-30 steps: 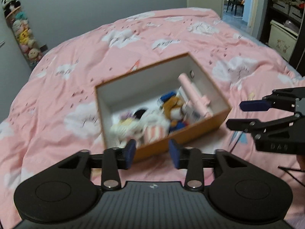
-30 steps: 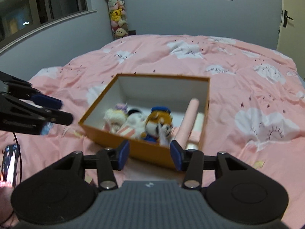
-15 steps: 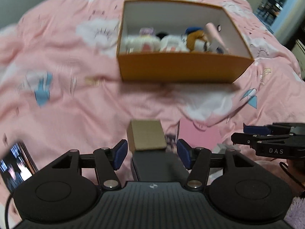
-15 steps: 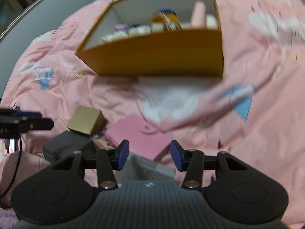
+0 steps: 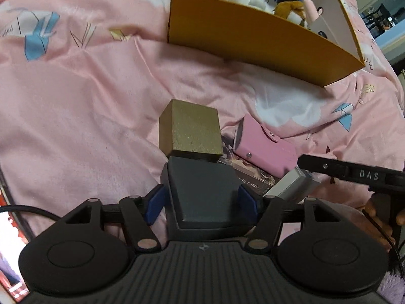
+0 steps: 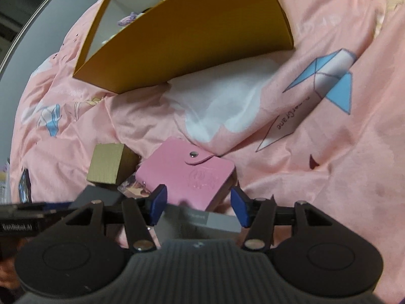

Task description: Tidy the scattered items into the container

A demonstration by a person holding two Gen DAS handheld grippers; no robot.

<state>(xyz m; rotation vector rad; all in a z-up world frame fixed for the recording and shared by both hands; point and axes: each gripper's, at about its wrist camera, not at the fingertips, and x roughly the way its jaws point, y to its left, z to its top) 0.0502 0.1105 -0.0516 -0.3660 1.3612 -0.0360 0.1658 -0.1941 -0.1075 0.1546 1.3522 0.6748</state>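
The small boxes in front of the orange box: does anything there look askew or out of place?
Yes. The gold box sits tilted, propped on the dark grey box, and overlaps a card pack beside the pink snap wallet. All lie heaped outside the orange box.

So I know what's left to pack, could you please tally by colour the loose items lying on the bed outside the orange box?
Gold: 1, box
Dark grey: 1, box
Light grey: 1, box
Pink: 1, wallet
Printed: 1, card pack, partly hidden under the others
Total: 5
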